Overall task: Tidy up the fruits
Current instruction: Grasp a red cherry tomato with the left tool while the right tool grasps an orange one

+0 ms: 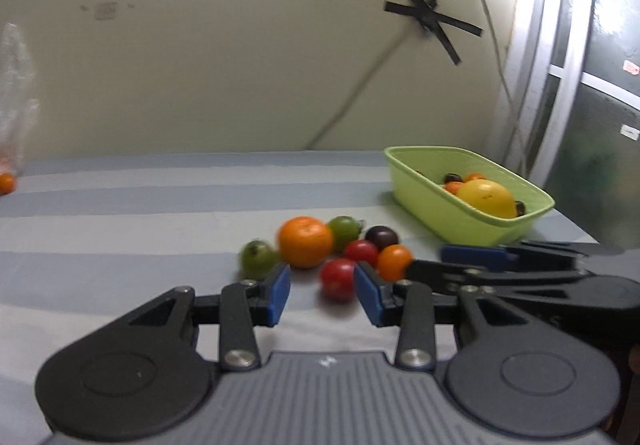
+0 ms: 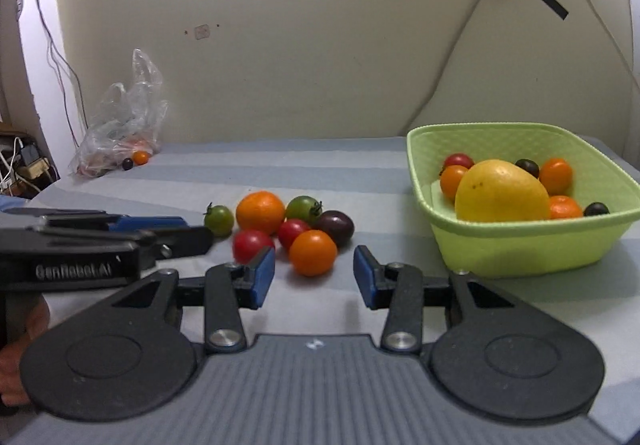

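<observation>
Left gripper (image 1: 322,291): jaws standing apart, pinching nothing; a red tomato (image 1: 338,279) is sitting just ahead of the gap, close to the right pad, contact unclear.

Right gripper (image 2: 314,277): jaws spread, empty, with an orange tomato (image 2: 313,252) lying just past the tips at 12 o'clock.

Going outward in the right view: loose pile lying on the striped cloth (image 2: 360,173). There's a 2nd red tomato (image 2: 293,232) and a dark tomato (image 2: 336,227) behind the orange one, a mandarin (image 2: 260,212) at 11 o'clock, and 2 green tomatoes (image 2: 219,220) (image 2: 303,207) flanking the mandarin.

Green basket (image 2: 520,245) is sitting at 2 o'clock, holding a big yellow fruit (image 2: 502,192) plus several small tomatoes.

Plastic bag (image 2: 120,125) is slumping at 10 o'clock against the wall, with 2 small fruits at its foot.
</observation>
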`<state>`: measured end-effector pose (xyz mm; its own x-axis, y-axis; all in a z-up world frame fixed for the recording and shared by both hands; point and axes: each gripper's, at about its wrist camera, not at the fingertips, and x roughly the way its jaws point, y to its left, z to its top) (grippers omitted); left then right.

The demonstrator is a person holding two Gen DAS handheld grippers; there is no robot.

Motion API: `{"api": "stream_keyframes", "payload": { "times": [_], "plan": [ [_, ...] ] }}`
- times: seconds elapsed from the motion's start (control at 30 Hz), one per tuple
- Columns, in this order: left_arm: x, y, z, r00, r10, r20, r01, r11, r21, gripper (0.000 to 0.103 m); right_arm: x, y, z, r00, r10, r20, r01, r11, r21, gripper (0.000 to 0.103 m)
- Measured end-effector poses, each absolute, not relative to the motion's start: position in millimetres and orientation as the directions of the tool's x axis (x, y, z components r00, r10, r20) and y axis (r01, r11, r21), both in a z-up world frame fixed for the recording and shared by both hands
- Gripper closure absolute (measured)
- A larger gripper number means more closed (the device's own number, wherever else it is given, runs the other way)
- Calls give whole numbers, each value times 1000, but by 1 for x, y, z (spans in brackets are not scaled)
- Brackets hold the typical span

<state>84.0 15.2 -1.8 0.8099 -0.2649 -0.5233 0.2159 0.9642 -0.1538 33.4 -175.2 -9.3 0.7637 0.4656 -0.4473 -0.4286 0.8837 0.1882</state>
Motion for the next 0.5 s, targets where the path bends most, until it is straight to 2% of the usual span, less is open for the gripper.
{"api": "stream_keyframes", "payload": {
  "times": [0.23, 0.33, 0.4, 0.43, 0.5],
  "plan": [
    [108, 20, -15, 759, -336, -557, 228, 940, -255, 67, 45, -172, -15, 740, 466, -485, -399, 885, 241, 59],
    [108, 17, -16, 765, -333, -551, 234, 941, -243, 69, 44, -172, -18, 734, 477, -483, -405, 879, 254, 61],
    [109, 15, -16, 764, -337, -550, 237, 940, -247, 69, 48, -170, -18, 724, 488, -487, -411, 873, 264, 66],
    [108, 14, -16, 764, -338, -549, 238, 939, -247, 67, 49, -171, -18, 710, 506, -490, -424, 862, 277, 73],
    [108, 13, -16, 763, -331, -555, 234, 942, -240, 65, 48, -171, -16, 712, 504, -490, -426, 864, 269, 73]
  ]
}}
